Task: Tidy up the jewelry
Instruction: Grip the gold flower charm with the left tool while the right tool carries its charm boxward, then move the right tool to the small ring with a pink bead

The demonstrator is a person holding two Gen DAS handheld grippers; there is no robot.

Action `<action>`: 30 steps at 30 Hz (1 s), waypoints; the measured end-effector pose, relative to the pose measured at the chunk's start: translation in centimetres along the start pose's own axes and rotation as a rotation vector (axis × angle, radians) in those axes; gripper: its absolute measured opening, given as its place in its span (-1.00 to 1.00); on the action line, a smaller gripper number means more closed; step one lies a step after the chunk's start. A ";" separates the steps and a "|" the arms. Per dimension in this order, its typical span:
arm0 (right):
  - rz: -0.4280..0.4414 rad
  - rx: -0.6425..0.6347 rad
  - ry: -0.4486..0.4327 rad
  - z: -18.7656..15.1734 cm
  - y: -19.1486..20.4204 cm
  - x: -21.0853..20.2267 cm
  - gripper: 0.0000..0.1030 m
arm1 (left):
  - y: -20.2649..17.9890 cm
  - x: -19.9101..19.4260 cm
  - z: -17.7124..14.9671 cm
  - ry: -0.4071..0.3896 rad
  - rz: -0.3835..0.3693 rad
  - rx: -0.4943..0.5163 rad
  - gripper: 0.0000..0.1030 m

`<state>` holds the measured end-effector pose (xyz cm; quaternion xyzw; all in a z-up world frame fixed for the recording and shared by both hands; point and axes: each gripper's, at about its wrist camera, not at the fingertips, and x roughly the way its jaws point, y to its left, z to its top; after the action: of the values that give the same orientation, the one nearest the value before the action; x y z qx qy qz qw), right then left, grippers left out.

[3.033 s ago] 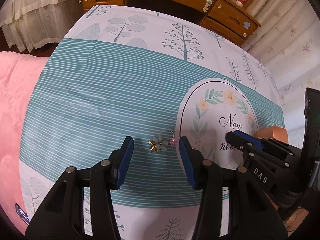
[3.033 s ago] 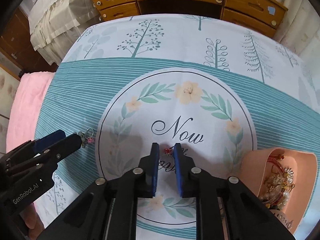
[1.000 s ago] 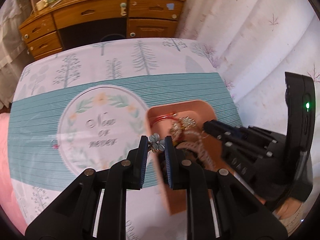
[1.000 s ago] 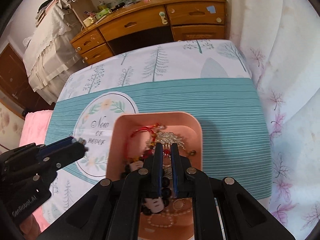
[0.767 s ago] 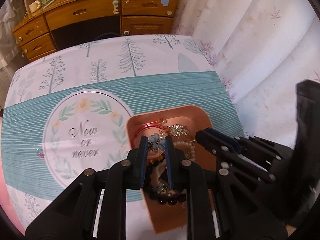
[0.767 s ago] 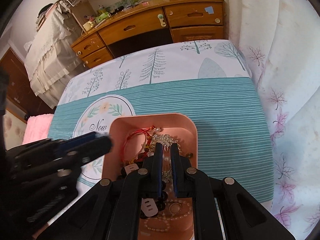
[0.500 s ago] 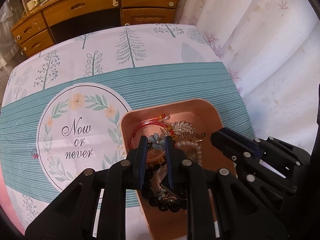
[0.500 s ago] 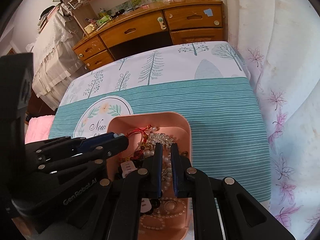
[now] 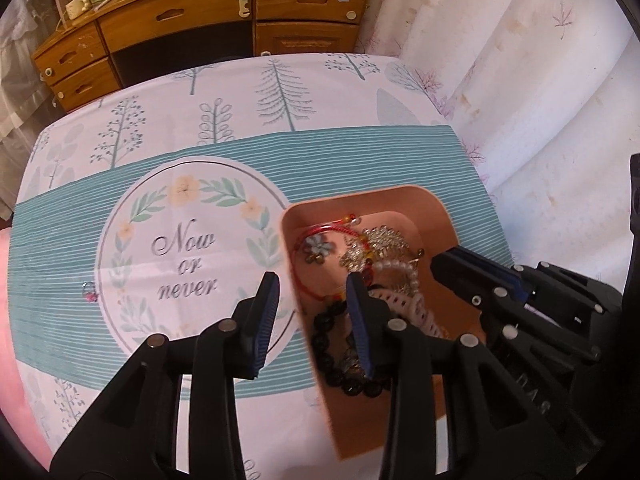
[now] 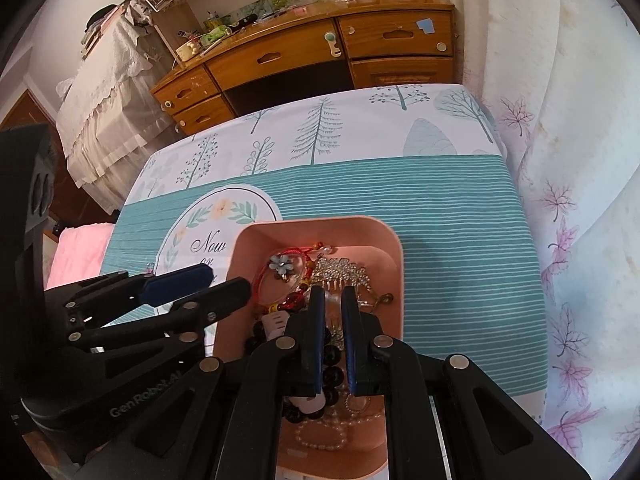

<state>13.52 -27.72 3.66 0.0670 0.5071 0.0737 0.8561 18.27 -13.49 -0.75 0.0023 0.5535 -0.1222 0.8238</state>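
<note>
A pink tray (image 9: 436,208) (image 10: 394,240) sits on the patterned tablecloth and holds several pieces of jewelry. A blue flower piece (image 9: 318,248) (image 10: 281,263) lies loose in the tray's far left corner, beside a red cord bracelet (image 9: 320,232). My left gripper (image 9: 312,284) is open and empty above the tray's left wall; it also shows in the right wrist view (image 10: 224,280). My right gripper (image 10: 332,292) hovers over the tray, jaws a narrow gap apart with nothing visible between them. A small red-stoned ring (image 9: 89,292) lies on the cloth at left.
A wooden desk with drawers (image 9: 200,28) (image 10: 320,52) stands beyond the table's far edge. A white leaf-print curtain (image 9: 520,80) (image 10: 580,160) hangs along the right side. Pink bedding (image 10: 76,252) lies to the left.
My left gripper has opened and let go of the blue flower piece, which now lies in the tray. The right gripper stays over the tray, its jaws slightly wider.
</note>
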 end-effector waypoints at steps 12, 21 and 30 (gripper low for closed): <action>0.009 -0.069 0.015 -1.0 4.6 -1.5 -0.83 | 5.8 -5.4 -3.1 -0.063 0.032 -0.037 -0.39; 0.027 -0.174 0.036 -1.4 11.6 -1.1 -0.83 | 11.4 -9.2 -6.0 -0.128 0.076 -0.087 -0.39; 0.054 -0.247 0.079 -0.9 18.1 1.1 -0.82 | 16.0 -10.9 -8.6 -0.164 0.117 -0.121 -0.39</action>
<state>12.19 -9.72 5.76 -0.0283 0.5254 0.1613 0.8349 9.78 5.43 3.73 -0.0254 0.4896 -0.0401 0.8707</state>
